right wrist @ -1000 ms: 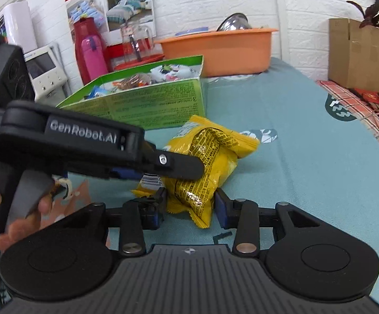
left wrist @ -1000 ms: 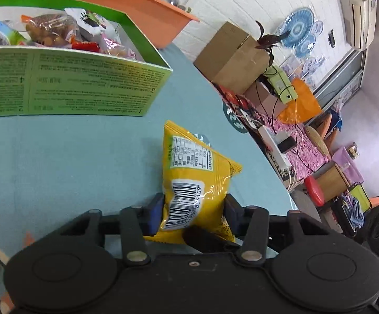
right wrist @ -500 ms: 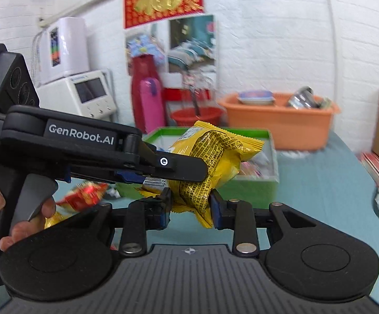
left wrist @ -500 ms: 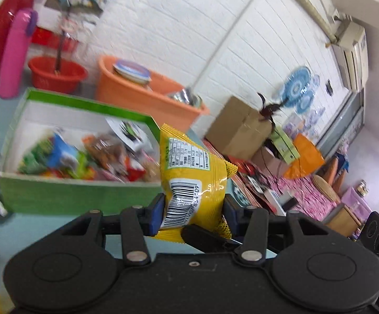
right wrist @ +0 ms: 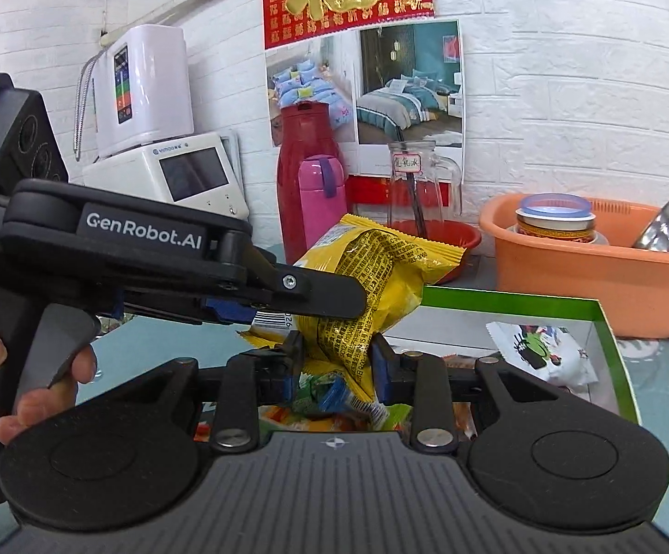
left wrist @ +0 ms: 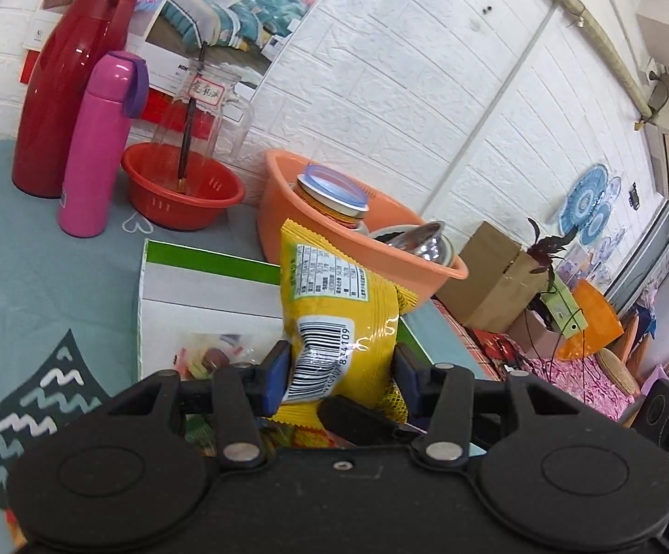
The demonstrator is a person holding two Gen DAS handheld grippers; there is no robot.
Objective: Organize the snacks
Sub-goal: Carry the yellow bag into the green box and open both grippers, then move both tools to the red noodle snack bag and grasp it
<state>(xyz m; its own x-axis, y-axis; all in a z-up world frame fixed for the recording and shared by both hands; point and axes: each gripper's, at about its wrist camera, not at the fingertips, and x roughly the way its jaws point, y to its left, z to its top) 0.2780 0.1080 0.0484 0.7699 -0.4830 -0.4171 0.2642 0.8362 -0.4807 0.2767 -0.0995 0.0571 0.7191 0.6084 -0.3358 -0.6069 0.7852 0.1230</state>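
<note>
Both hand-held grippers, left (left wrist: 340,369) and right (right wrist: 336,360), clamp one crinkly yellow snack packet (left wrist: 334,304) (foil, pillow-shaped) above the green-rimmed box (right wrist: 609,323).

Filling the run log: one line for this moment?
held: yellow foil snack packet | by: left tongs and right tongs | above: green cardboard box | released: no

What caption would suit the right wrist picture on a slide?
Two handheld grippers, left and right, clamp one yellow snack bag above a green box of snacks.
</note>
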